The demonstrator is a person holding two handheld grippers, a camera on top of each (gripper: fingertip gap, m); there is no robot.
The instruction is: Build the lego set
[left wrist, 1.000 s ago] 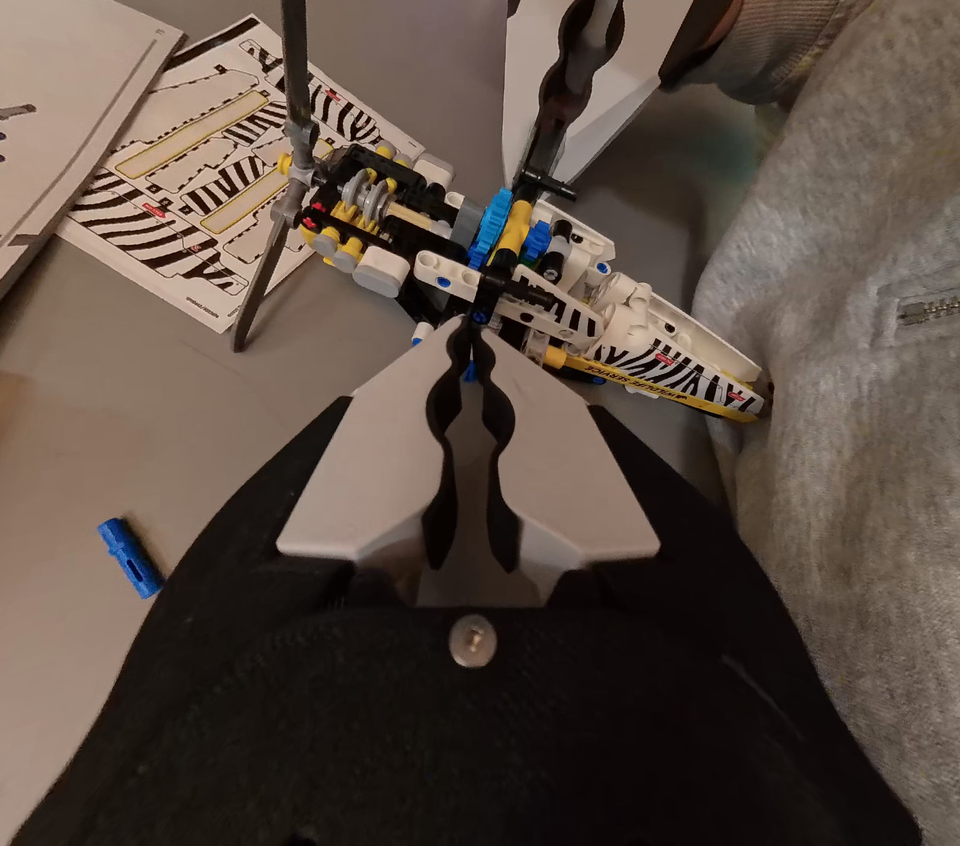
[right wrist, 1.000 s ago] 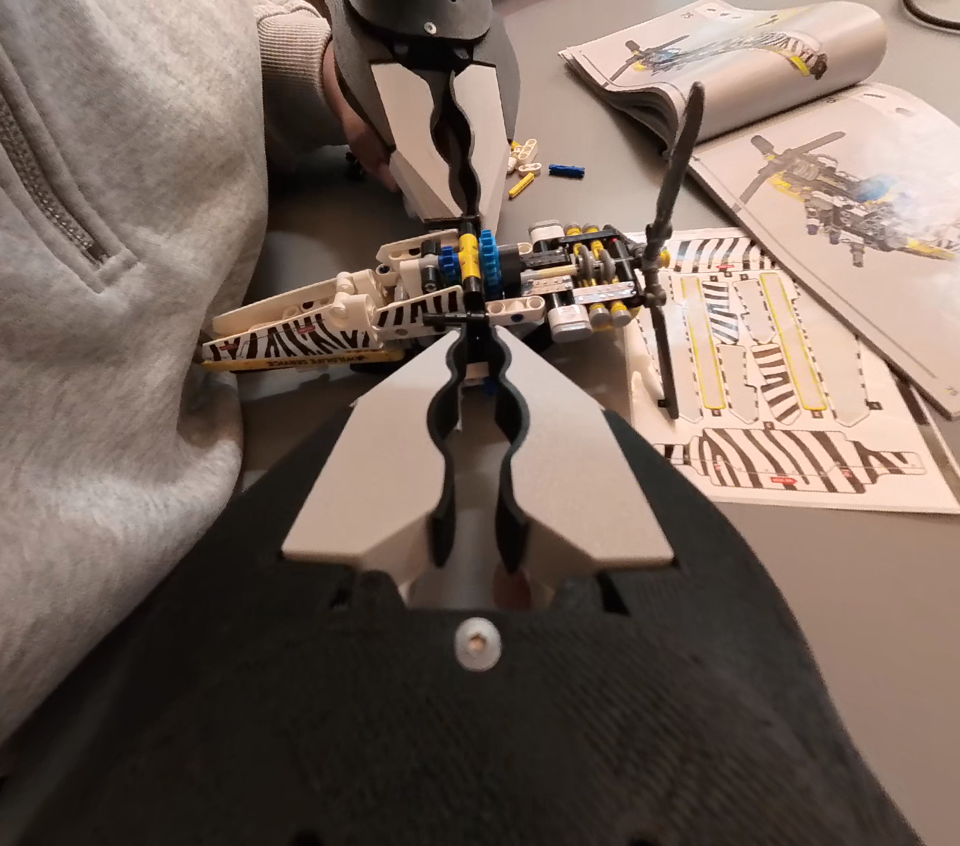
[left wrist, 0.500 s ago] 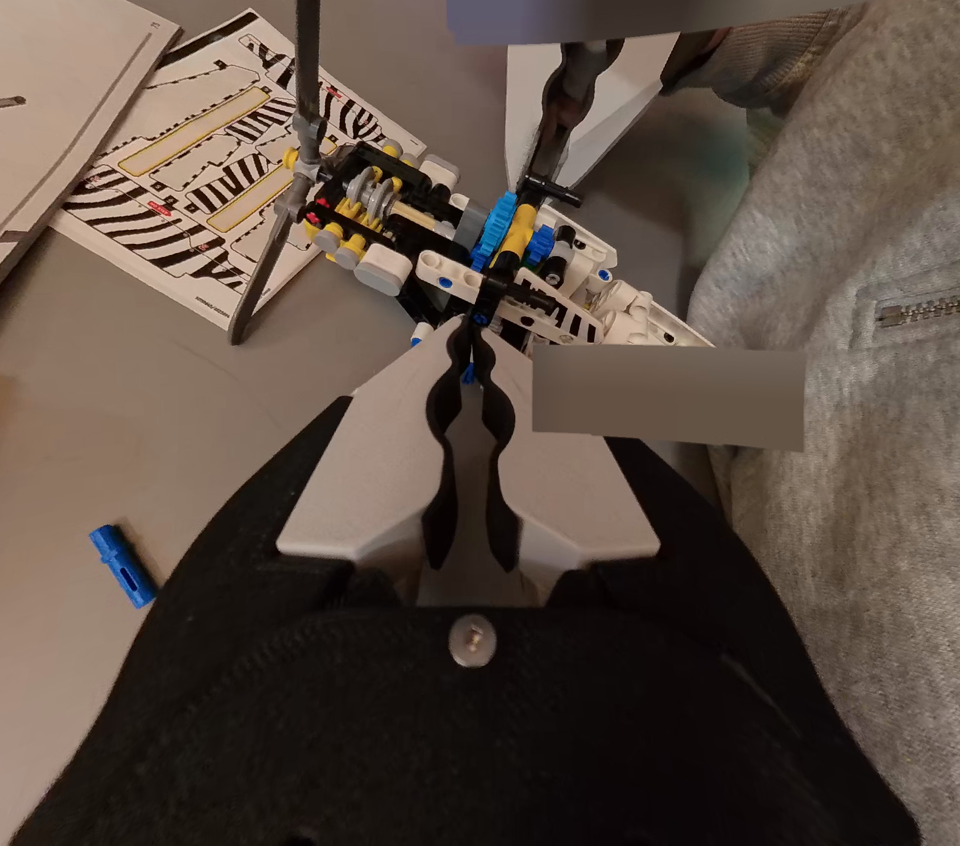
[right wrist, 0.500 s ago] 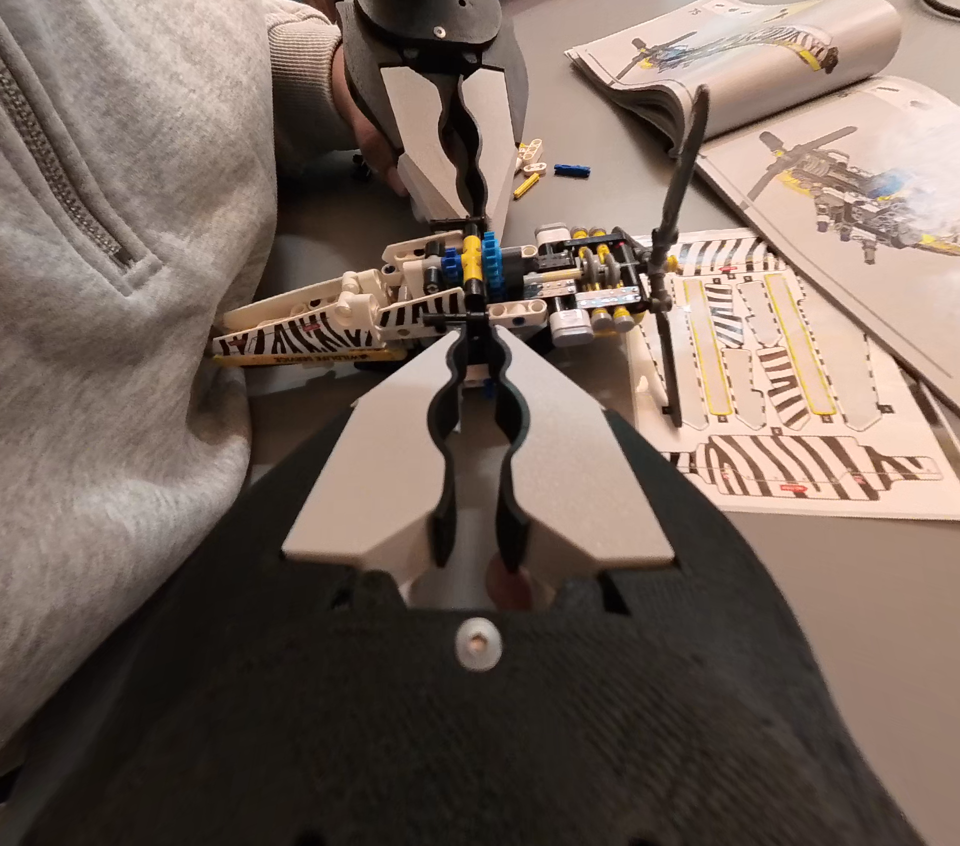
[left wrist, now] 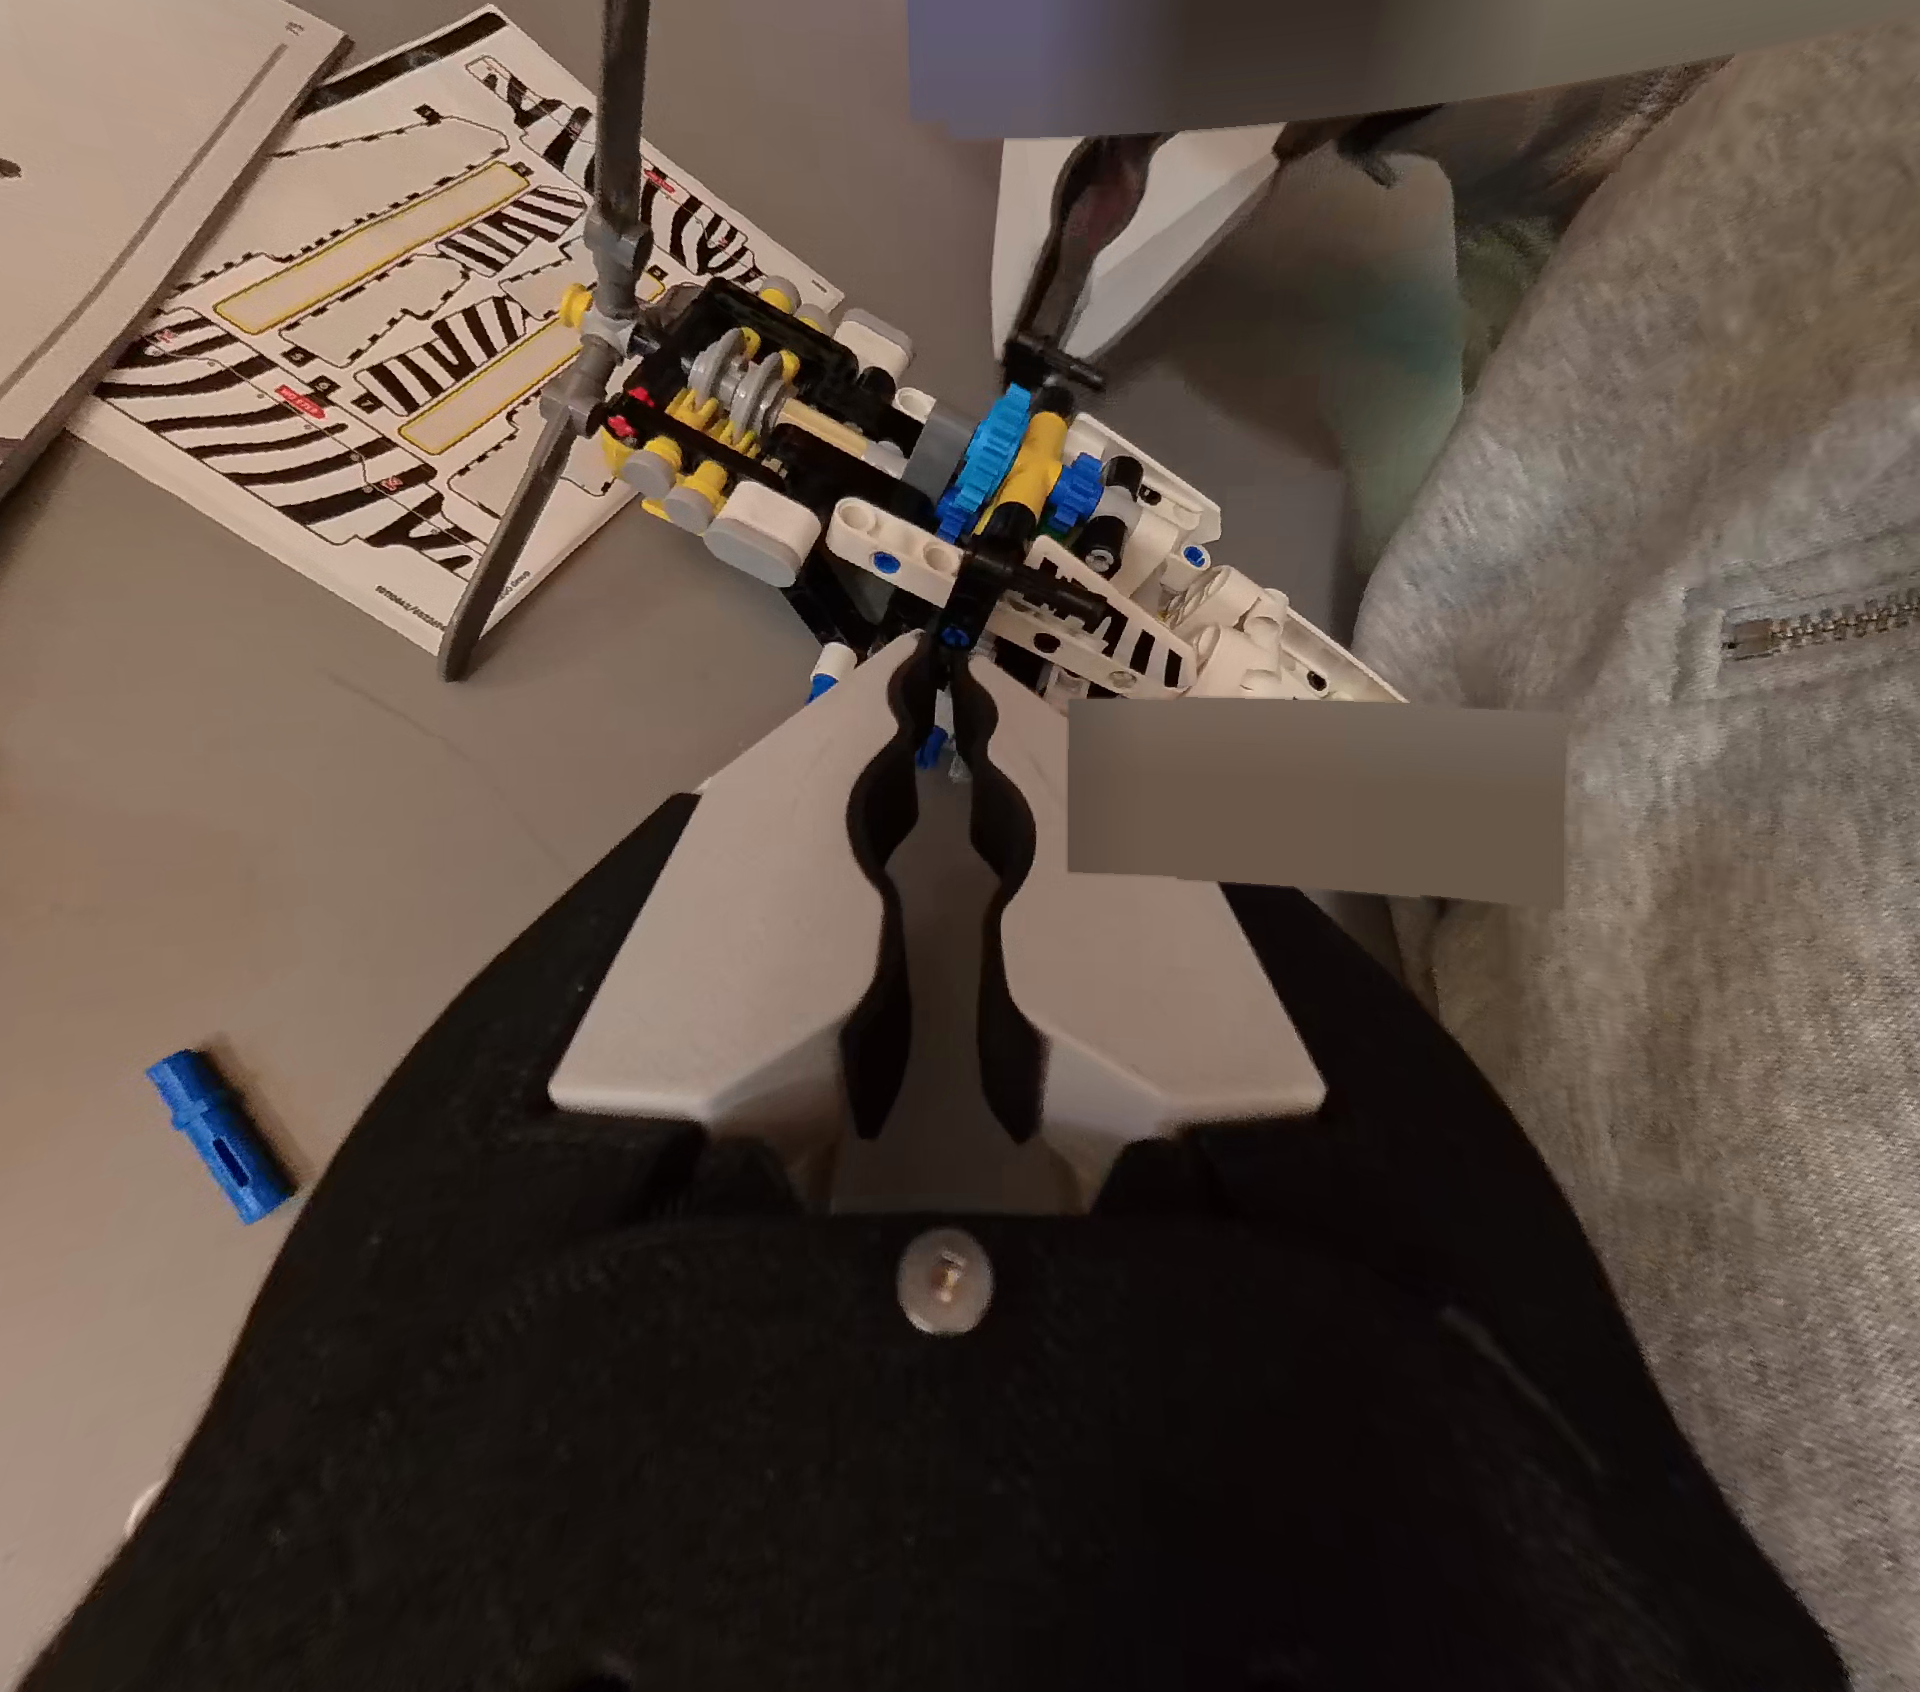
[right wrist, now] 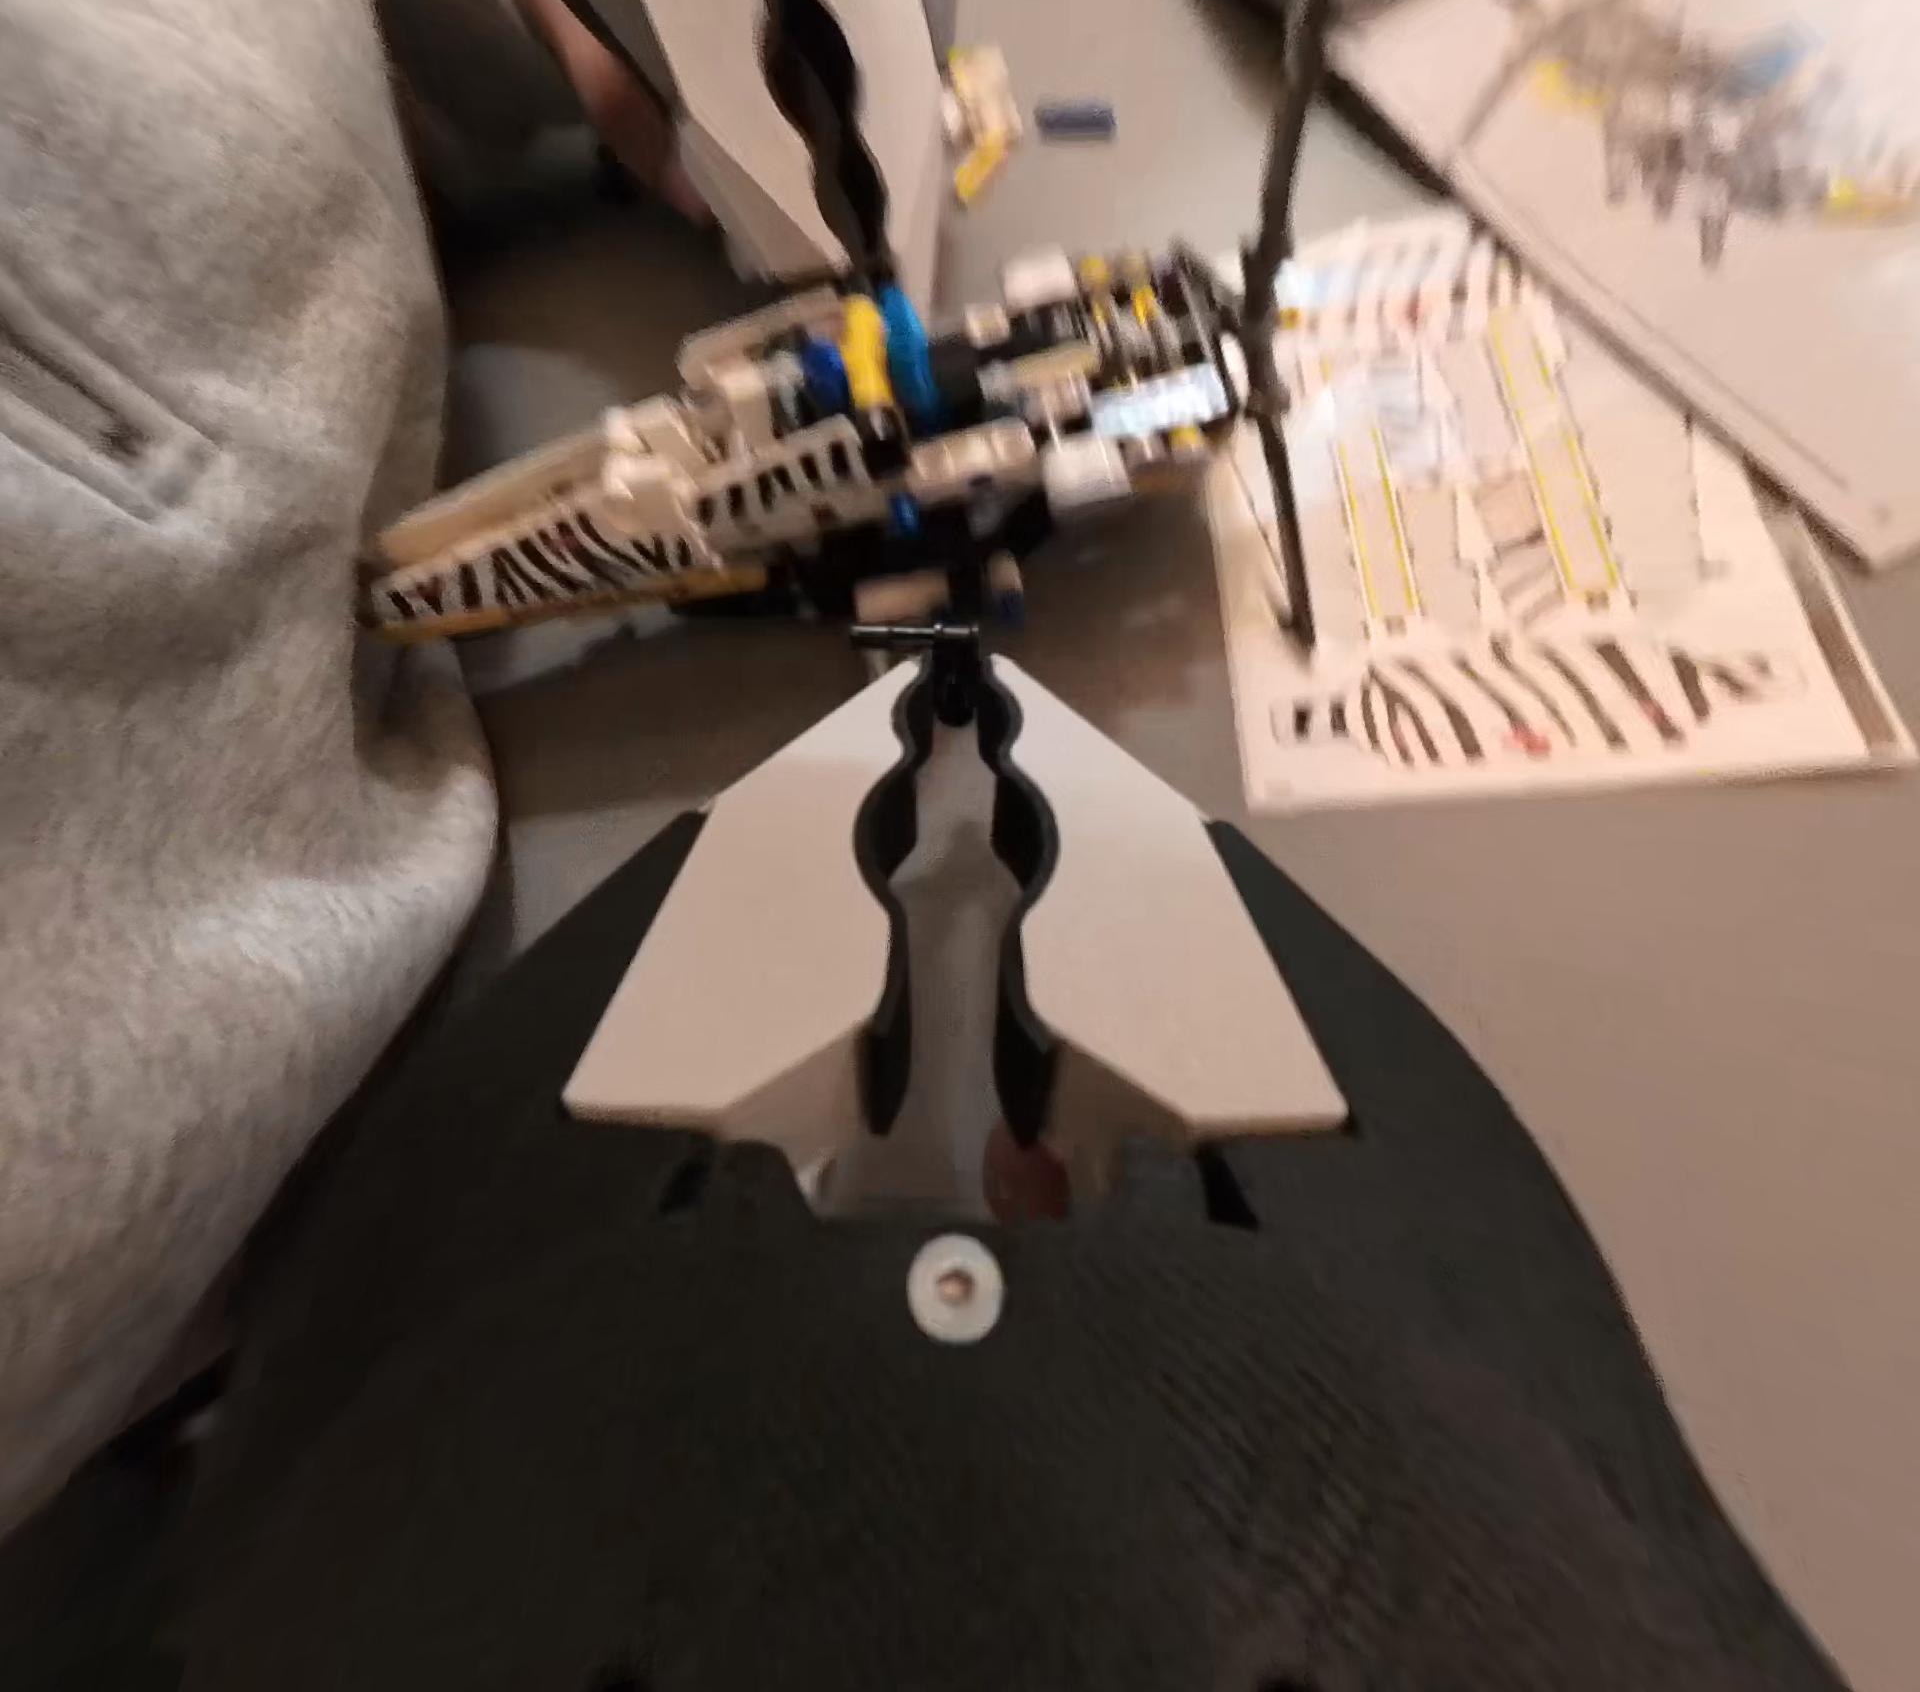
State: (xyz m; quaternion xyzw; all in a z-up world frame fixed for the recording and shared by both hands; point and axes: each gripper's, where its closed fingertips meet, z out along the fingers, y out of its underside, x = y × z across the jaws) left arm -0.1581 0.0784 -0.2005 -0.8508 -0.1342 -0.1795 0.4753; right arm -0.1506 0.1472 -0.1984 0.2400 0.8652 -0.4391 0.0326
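- Fingers (left wrist: 790, 863) of the left gripper (left wrist: 948, 655) clamped together at the tips on a black cross-shaped connector (left wrist: 971, 593) that sticks out of the near flank of the model.
- Fingers of the right gripper (right wrist: 951, 686) likewise closed, tips pinching a black T-shaped piece (right wrist: 940, 634) by its stem, crossbar lying level just beyond the tips.
- Much blur in the right wrist view, so impossible to tell whether that piece is seated in the model or just short of it.
- Half-built white Lego aircraft model (left wrist: 1039, 447) lying on the grey bench (left wrist: 260, 811) between the two grippers, one on each flank.
- Body white with black zebra-striped stickers and a yellow lower edge; mid-section open, showing a light-blue gear, a yellow block and a darker blue gear side by side.
- Nose a black frame packed with grey and yellow parts, carrying a long dark-grey propeller (left wrist: 613, 208): one blade upright, the lower blade slanting down to the bench.
- Tail end right up against a grey fleece garment with a metal zip (left wrist: 1662, 811).
- Nose resting over the edge of a white sticker sheet with zebra-stripe and yellow panels (left wrist: 343, 354), flat on the bench.
- Open instruction booklet (left wrist: 125, 188) just beyond the sheet.
- Small blue Lego pin (left wrist: 218, 1133) lying alone on the bench, well apart from the model.
- A few loose yellow, white and blue bits (right wrist: 977, 125) on the bench beyond the left gripper, too blurred to name.
- Both grippers angled down toward the model, tips facing each other across it.
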